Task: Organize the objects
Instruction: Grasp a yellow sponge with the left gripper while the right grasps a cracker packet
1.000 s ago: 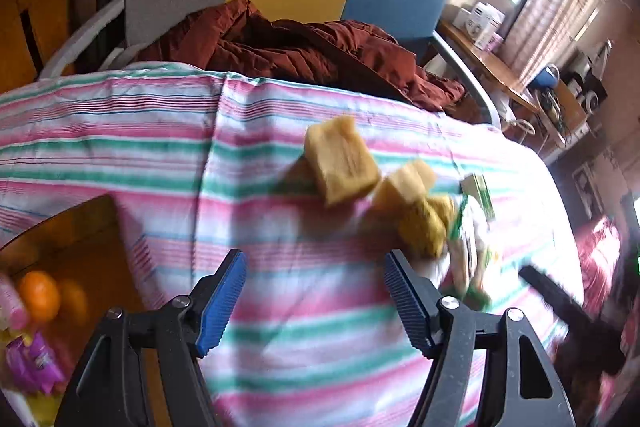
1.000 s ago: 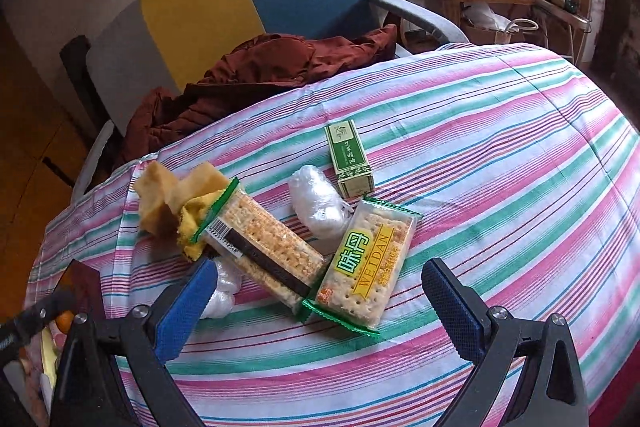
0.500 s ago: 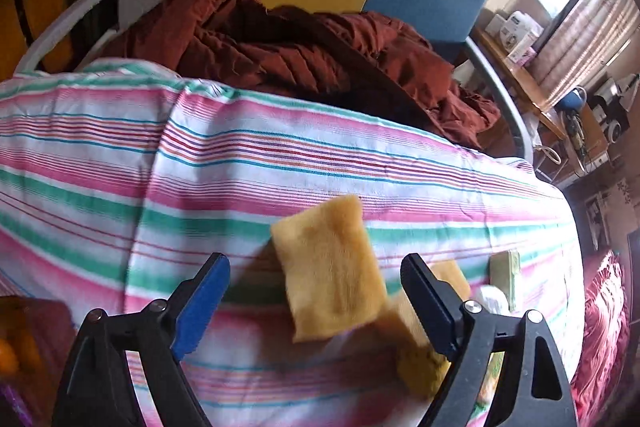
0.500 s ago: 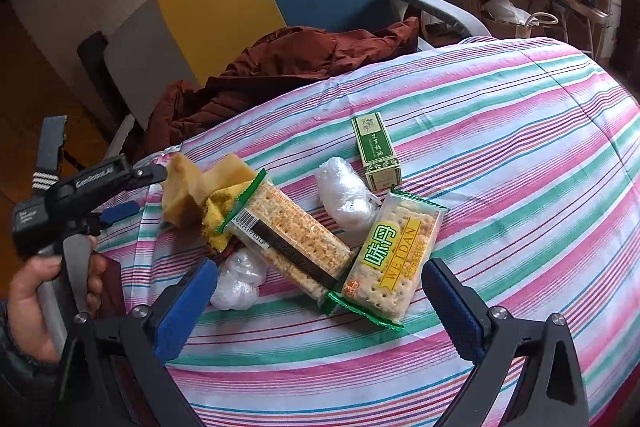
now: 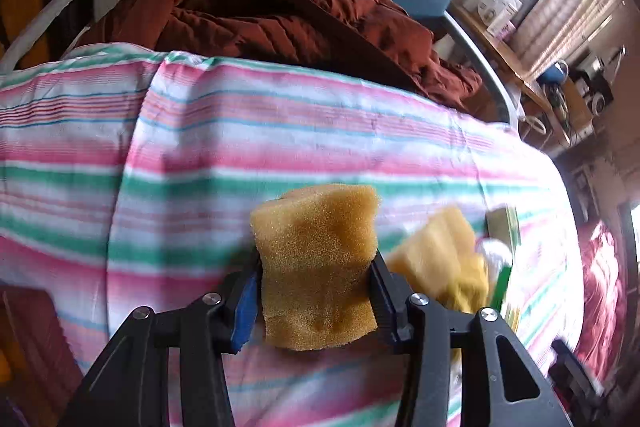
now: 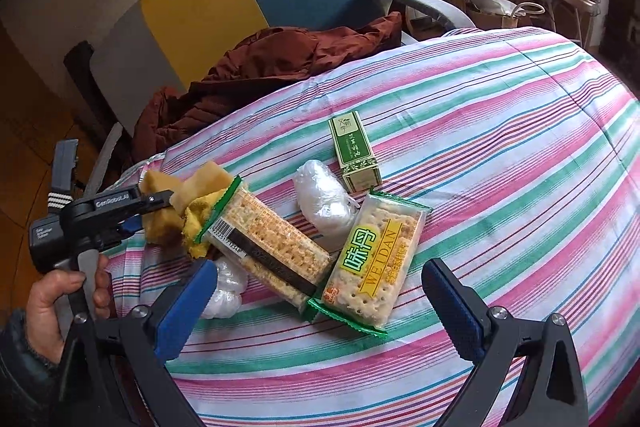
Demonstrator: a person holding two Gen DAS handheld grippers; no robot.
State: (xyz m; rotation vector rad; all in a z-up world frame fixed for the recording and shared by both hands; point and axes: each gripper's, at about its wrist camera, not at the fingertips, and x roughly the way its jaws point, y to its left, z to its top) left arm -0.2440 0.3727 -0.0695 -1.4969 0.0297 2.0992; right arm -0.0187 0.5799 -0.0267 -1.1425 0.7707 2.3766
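— So, what covers the table?
— Striped cloth (image 6: 500,147), pink, green and white, with a rust-red jacket (image 5: 280,15) heaped on the chair behind it.
— And the clutter?
— Two cracker packs: the long one (image 6: 272,247) leans on the Weidan pack (image 6: 376,263). Just beyond sit a white plastic bundle (image 6: 324,195) and a small green box (image 6: 354,151).
— The claws?
— Left gripper (image 5: 316,283) pinches a yellow-brown sponge (image 5: 318,267) at the cloth's edge, touching another sponge piece (image 5: 440,251). Right gripper (image 6: 316,303) hovers spread wide, holding nothing.
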